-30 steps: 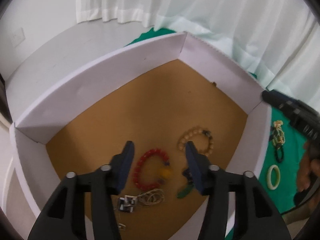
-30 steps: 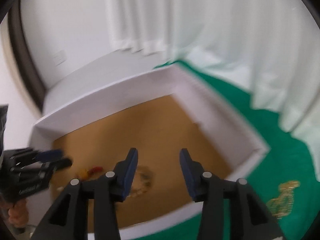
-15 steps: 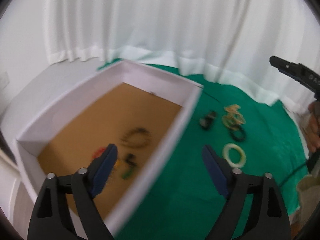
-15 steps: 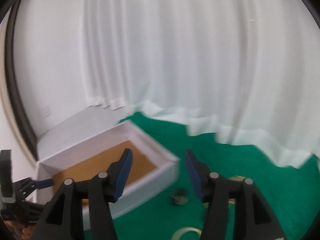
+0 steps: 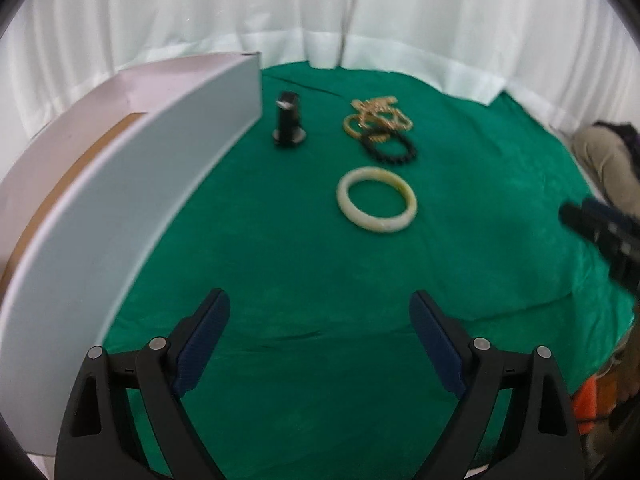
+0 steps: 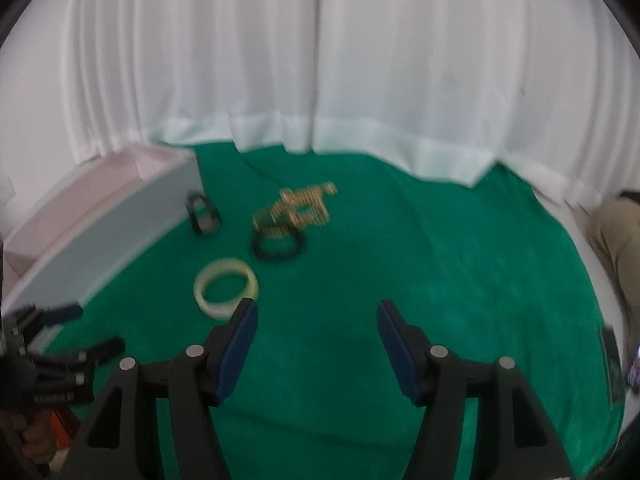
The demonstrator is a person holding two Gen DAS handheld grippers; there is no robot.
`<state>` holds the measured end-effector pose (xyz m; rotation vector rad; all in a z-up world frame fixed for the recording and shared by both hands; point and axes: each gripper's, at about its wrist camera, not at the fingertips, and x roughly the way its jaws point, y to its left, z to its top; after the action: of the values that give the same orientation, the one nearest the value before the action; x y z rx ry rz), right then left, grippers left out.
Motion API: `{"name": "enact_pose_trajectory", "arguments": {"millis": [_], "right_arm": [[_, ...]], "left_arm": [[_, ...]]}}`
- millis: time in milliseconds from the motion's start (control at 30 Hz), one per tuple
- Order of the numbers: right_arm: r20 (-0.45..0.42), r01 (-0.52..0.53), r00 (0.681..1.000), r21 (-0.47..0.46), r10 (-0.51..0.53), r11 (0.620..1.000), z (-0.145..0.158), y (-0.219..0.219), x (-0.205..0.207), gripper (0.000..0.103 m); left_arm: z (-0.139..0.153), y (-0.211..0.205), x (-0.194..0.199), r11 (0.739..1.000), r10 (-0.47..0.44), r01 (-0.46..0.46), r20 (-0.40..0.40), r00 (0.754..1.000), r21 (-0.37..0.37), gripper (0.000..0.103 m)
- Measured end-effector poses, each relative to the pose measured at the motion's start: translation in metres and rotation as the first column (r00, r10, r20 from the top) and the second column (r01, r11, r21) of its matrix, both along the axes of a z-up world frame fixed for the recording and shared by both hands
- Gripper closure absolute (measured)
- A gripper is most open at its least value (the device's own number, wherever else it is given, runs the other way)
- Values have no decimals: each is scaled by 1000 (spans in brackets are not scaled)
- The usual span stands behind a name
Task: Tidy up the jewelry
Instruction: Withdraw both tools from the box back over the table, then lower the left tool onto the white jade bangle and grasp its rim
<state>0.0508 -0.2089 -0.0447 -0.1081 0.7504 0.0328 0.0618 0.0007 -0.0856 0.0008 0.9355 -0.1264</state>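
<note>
From my left wrist, my left gripper (image 5: 320, 320) hangs spread wide and empty over the green cloth (image 5: 280, 280). The pale bangle (image 5: 377, 199) lies ahead, past the white box (image 5: 120, 184). I'd straddle one side of its rim and close gently — a second ago these jaws were inside the box.

From my right wrist, my right gripper (image 6: 317, 330) is likewise released, with the bangle (image 6: 226, 288) just left of it and the gold chain (image 6: 300, 208) beyond — earlier it faced the box.
</note>
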Motion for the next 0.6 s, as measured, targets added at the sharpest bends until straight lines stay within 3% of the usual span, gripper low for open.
{"name": "enact_pose_trajectory", "arguments": {"millis": [333,600], "right_arm": [[-73,58,996,-18,-59,998,-47,-21,-7,40],[-44,79,996,-79,-83,994,-46,-22,-8,40]], "left_arm": [[-36,-19,8,995,3,2,-51,999,95,11],[-46,-21,11,992,28,-20,-68,997,122,0]]}}
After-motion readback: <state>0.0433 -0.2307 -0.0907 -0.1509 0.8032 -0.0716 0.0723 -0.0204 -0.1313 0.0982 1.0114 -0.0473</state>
